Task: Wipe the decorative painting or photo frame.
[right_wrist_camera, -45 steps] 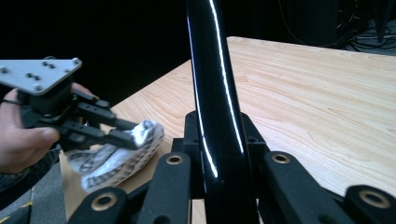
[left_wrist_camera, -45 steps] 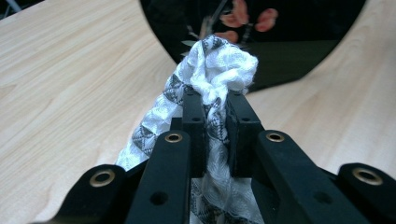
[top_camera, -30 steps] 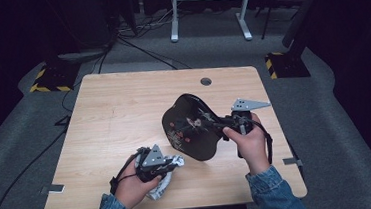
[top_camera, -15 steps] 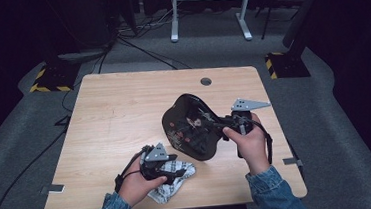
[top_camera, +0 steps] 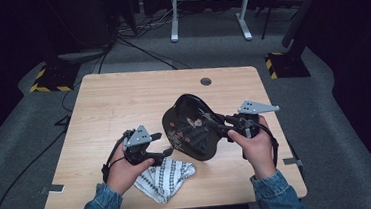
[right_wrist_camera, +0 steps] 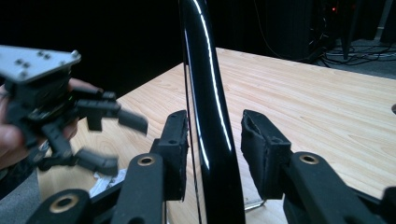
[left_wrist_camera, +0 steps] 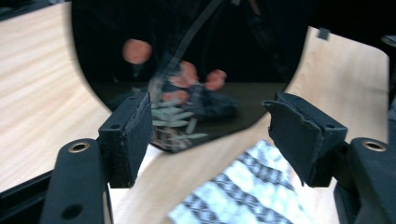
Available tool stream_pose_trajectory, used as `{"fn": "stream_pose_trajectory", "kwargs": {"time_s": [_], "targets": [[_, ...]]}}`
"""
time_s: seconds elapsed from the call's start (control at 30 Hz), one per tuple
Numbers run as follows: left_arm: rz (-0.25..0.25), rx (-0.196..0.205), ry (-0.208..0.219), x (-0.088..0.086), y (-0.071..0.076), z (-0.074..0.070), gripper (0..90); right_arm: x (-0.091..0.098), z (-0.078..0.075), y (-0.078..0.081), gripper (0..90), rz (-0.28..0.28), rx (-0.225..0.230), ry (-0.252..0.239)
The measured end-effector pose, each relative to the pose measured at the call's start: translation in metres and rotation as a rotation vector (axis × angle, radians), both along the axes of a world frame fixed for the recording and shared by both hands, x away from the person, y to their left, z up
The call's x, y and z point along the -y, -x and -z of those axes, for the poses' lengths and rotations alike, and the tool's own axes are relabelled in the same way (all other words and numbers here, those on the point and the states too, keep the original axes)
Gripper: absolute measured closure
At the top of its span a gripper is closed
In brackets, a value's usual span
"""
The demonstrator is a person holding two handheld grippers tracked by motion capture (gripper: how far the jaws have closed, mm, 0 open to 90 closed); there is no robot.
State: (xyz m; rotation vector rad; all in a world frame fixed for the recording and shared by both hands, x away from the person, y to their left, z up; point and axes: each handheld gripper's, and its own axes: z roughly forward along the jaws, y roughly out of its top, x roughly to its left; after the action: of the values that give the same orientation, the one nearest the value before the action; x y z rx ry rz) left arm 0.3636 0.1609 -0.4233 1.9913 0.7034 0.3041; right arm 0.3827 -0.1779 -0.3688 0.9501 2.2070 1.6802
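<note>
A: What is happening with the black plate (top_camera: 195, 129) now?

B: It is standing on edge near the middle of the table (top_camera: 123, 99), tilting a little, its rim running from the far side toward the near right. Its glossy inside is facing left, showing a pink-and-green flower pattern. Compared with a second ago it is sitting in the same spot.

A: And the right hand-held gripper (top_camera: 220, 125)?

B: Its jaws have just been opening. In the right gripper view the plate's rim is standing between the pads (right_wrist_camera: 176, 140), the left one lying against it, the right one standing clear, so the grip is looking loosened rather than pinching.

A: The left one?

B: The left hand-held gripper (top_camera: 162, 144) has been lifting off the patterned cloth (top_camera: 166, 176) and is now hovering toward the plate. Its jaws have just been opening too and are spread wide with nothing between them. The cloth, earlier under that hand, is now lying crumpled beside the near edge.

A: Room to move?

B: The far half and the left side of the table are lying bare; the plate is sitting well inside every edge.
</note>
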Motion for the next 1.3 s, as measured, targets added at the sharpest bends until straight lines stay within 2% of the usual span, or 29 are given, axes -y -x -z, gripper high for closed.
{"fn": "stream_pose_trajectory", "kwargs": {"time_s": [0.13, 0.33, 0.47, 0.57, 0.6, 0.73, 0.83, 0.93, 1.03, 1.1, 1.23, 1.3], "targets": [[-0.041, 0.005, -0.009, -0.010, -0.012, -0.002, 29.1, 0.006, -0.002, 0.008, 59.1, 0.025, 0.009, 0.009], [-0.060, -0.021, 0.015, -0.016, -0.028, 0.001, 24.2, 0.014, -0.004, 0.019, 57.9, 0.057, 0.015, 0.033], [-0.048, -0.023, 0.027, -0.016, -0.037, 0.002, 21.9, 0.017, -0.005, 0.025, 57.1, 0.084, 0.020, 0.060], [-0.037, -0.012, 0.010, -0.014, -0.044, 0.003, 19.0, 0.020, -0.004, 0.029, 57.4, 0.102, 0.016, 0.076], [-0.036, -0.018, 0.022, -0.013, -0.046, 0.004, 19.0, 0.021, -0.004, 0.030, 57.5, 0.108, 0.015, 0.083], [-0.023, -0.035, 0.021, -0.008, -0.053, 0.010, 19.0, 0.021, -0.001, 0.033, 58.7, 0.124, 0.014, 0.123], [-0.018, -0.049, 0.035, -0.003, -0.059, 0.014, 19.3, 0.020, 0.001, 0.033, 60.0, 0.127, 0.004, 0.130], [-0.013, -0.048, 0.026, 0.002, -0.065, 0.018, 19.6, 0.018, 0.003, 0.033, 60.9, 0.131, 0.003, 0.149], [-0.004, -0.053, 0.035, 0.005, -0.069, 0.021, 19.8, 0.017, 0.004, 0.033, 62.4, 0.129, -0.004, 0.152], [0.015, -0.068, 0.060, 0.008, -0.074, 0.025, 20.6, 0.015, 0.005, 0.032, 63.0, 0.123, -0.002, 0.158], [0.042, -0.032, 0.093, 0.011, -0.079, 0.026, 21.3, 0.014, 0.006, 0.031, 63.1, 0.121, -0.001, 0.162], [0.055, -0.040, 0.105, 0.013, -0.080, 0.026, 21.6, 0.013, 0.006, 0.031, 63.8, 0.119, -0.002, 0.163]]}}
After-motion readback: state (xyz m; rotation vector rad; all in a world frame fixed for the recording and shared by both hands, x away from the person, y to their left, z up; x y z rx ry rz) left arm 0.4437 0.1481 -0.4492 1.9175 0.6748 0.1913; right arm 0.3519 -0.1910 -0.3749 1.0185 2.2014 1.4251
